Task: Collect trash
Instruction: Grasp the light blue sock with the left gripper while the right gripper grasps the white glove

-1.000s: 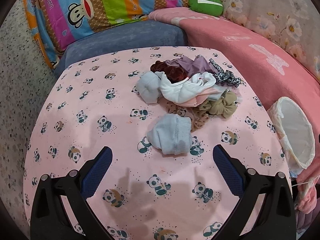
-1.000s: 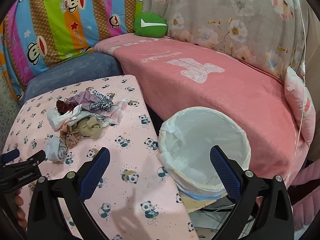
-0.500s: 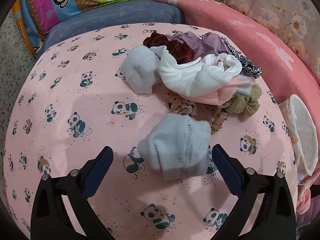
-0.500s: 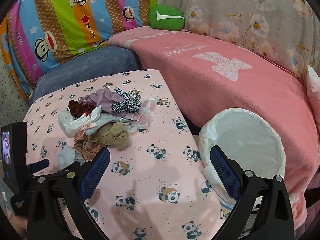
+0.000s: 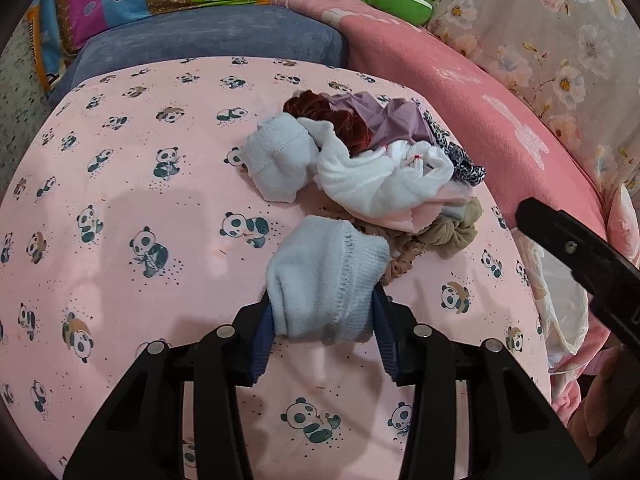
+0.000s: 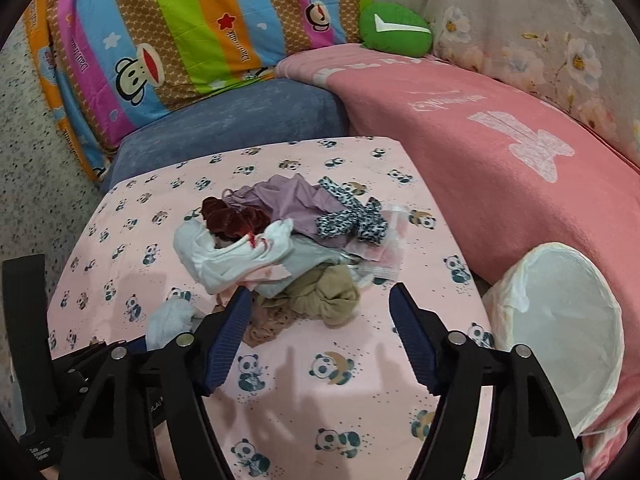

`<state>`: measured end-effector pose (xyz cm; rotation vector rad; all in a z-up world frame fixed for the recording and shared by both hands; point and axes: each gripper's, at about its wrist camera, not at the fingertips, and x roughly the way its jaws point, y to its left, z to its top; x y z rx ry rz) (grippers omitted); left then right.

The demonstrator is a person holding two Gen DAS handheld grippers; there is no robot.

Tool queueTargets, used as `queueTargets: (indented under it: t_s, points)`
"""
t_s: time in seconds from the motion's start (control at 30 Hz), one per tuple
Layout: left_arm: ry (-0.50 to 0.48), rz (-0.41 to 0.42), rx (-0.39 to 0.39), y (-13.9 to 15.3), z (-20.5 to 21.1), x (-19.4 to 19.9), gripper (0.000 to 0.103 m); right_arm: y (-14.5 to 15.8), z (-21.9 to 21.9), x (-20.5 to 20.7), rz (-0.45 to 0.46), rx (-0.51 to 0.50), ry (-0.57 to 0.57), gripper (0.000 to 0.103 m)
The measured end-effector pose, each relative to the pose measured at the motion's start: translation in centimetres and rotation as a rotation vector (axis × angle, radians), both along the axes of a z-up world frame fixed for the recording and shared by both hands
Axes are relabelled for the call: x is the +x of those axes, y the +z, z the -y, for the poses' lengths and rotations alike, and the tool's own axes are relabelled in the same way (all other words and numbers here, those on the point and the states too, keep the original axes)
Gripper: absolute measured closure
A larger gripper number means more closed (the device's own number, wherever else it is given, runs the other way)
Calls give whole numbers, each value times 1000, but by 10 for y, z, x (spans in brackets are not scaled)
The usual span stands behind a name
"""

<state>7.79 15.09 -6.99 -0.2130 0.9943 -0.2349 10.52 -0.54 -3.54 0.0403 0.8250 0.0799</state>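
Note:
My left gripper (image 5: 322, 330) is shut on a light blue sock (image 5: 326, 282) at the near edge of a pile of cloth scraps (image 5: 384, 172) on the panda-print table (image 5: 120, 240). A second light blue sock (image 5: 276, 160) lies at the pile's left. In the right wrist view the pile (image 6: 280, 240) sits mid-table, and my right gripper (image 6: 320, 328) is open, its fingers either side of a tan scrunchie (image 6: 324, 296). The white-lined bin (image 6: 560, 328) stands to the right of the table. The held sock (image 6: 170, 320) and the left gripper show at lower left.
A pink blanket-covered sofa (image 6: 500, 140) runs along the right. A blue cushion (image 6: 224, 124) and striped monkey-print pillow (image 6: 168, 28) lie behind the table. A green cushion (image 6: 394, 30) sits at the back. The right gripper's arm (image 5: 580, 256) crosses the left view.
My left gripper moved onto the near blue sock and closed on it. My right gripper swung left from the bin to the pile and narrowed its opening.

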Motion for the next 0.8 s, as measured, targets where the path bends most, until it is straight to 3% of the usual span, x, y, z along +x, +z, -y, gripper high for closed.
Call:
queueTargets:
  t_s: [0.33, 0.5, 0.63, 0.8]
  points:
    - [90, 71, 144, 20, -18, 13, 61, -12, -54, 30, -26, -18, 140, 45]
    - [114, 76, 165, 21, -24, 19, 61, -28, -72, 41, -68, -48, 186, 62]
    - [118, 78, 168, 23, -28, 19, 61, -39, -74, 43, -103, -49, 203, 96]
    - [104, 93, 176, 31, -20, 17, 61, -27, -61, 32, -61, -3, 194, 98]
